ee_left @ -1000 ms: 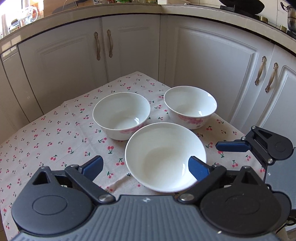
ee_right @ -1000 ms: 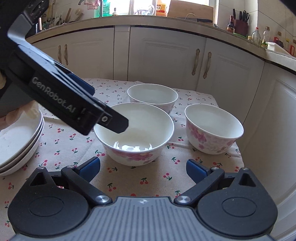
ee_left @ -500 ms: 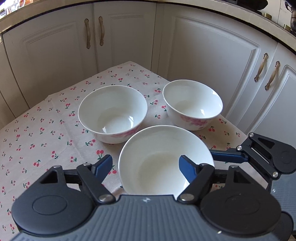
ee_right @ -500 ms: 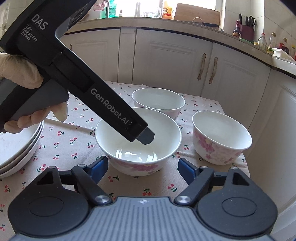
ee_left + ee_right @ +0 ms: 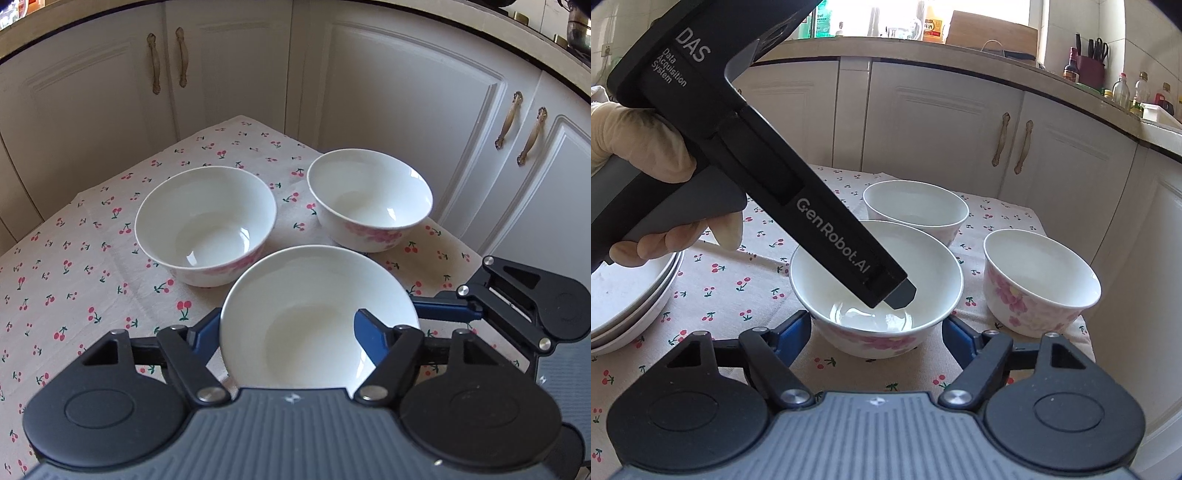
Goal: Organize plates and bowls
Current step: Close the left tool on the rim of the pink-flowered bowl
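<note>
Three white bowls with pink flowers stand on the cherry-print tablecloth. The near bowl lies between my left gripper's open blue fingers; its right finger is inside the bowl and the left finger is outside the rim. In the right wrist view the same bowl sits between my right gripper's open fingers, with the left gripper's tip dipped into it. The two other bowls stand behind, apart from each other.
A stack of white plates sits at the left of the table in the right wrist view. White cabinet doors close in behind and right of the table. The table's right edge is just past the right bowl.
Both grippers have moved in on the near bowl. The left gripper has dropped lower, its right finger now inside the bowl. The bowls have not moved.
</note>
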Motion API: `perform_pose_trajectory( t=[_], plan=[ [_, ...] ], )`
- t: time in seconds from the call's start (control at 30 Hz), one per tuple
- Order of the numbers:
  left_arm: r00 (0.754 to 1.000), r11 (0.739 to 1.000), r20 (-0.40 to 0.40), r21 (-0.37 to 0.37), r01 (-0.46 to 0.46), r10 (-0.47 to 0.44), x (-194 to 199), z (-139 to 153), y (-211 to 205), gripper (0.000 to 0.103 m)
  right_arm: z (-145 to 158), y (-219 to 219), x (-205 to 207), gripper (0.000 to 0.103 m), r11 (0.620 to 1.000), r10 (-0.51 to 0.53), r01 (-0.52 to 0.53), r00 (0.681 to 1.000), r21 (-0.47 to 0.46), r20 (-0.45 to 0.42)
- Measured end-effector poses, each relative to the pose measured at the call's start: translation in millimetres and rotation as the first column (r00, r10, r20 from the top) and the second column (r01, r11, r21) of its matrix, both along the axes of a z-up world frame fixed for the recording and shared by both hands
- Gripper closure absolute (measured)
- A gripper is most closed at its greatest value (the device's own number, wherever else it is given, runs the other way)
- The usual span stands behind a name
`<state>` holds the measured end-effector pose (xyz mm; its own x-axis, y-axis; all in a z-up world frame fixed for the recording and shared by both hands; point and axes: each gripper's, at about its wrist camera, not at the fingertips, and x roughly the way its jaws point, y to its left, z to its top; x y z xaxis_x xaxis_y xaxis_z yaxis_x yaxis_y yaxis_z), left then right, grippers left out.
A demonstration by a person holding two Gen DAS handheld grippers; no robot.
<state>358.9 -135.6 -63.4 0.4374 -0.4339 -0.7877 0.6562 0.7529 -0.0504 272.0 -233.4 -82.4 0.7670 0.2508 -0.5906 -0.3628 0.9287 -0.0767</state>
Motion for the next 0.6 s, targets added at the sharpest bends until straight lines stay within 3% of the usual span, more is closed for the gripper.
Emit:
perform_pose_trajectory(
  t=[0.6],
  plan=[
    [0.999, 0.999, -0.021, -0.004, 0.049, -0.049, 12.6, -1.4, -4.6, 0.029, -2.2, -2.1, 1.4, 0.020, 1.000, 0.005, -0.005, 1.000, 0.009, 0.000]
  ],
)
